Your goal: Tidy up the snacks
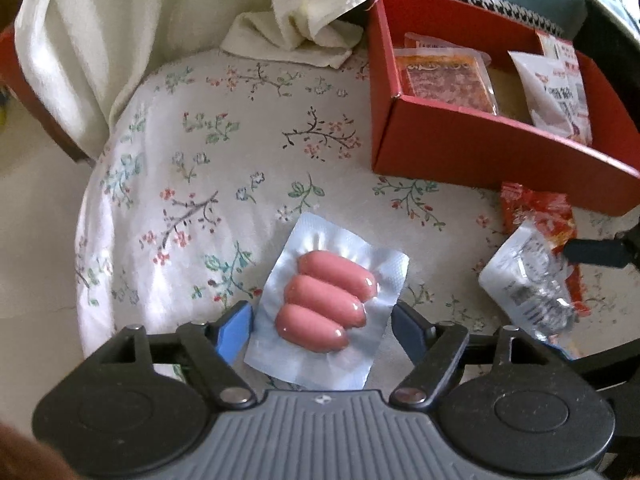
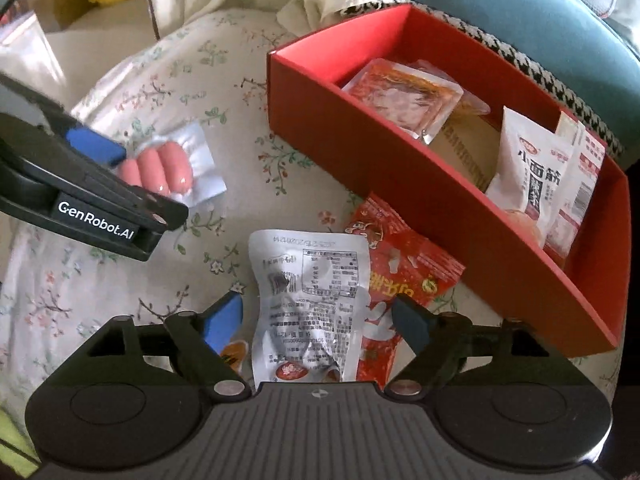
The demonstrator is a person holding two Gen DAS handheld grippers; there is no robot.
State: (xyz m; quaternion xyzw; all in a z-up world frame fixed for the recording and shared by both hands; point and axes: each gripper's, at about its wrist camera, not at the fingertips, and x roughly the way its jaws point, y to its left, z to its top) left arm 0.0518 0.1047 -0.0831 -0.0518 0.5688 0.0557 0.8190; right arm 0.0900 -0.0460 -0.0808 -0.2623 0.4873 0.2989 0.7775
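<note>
A clear pack of three pink sausages (image 1: 326, 300) lies on the floral cloth between the open jaws of my left gripper (image 1: 322, 326); it also shows in the right wrist view (image 2: 168, 166). My right gripper (image 2: 316, 320) is open around a white printed snack pouch (image 2: 308, 300), which lies partly over a red snack packet (image 2: 404, 268). The red box (image 2: 360, 148) at the right holds several snack packs, among them a red-orange vacuum pack (image 2: 404, 96) and a white pouch (image 2: 528, 176).
The floral cloth (image 1: 200, 184) covers a rounded seat. A cream towel (image 1: 304, 4) hangs at the back. A blue cushion (image 2: 500, 4) and a houndstooth edge sit behind the box. The left gripper's arm (image 2: 80, 184) reaches in from the left.
</note>
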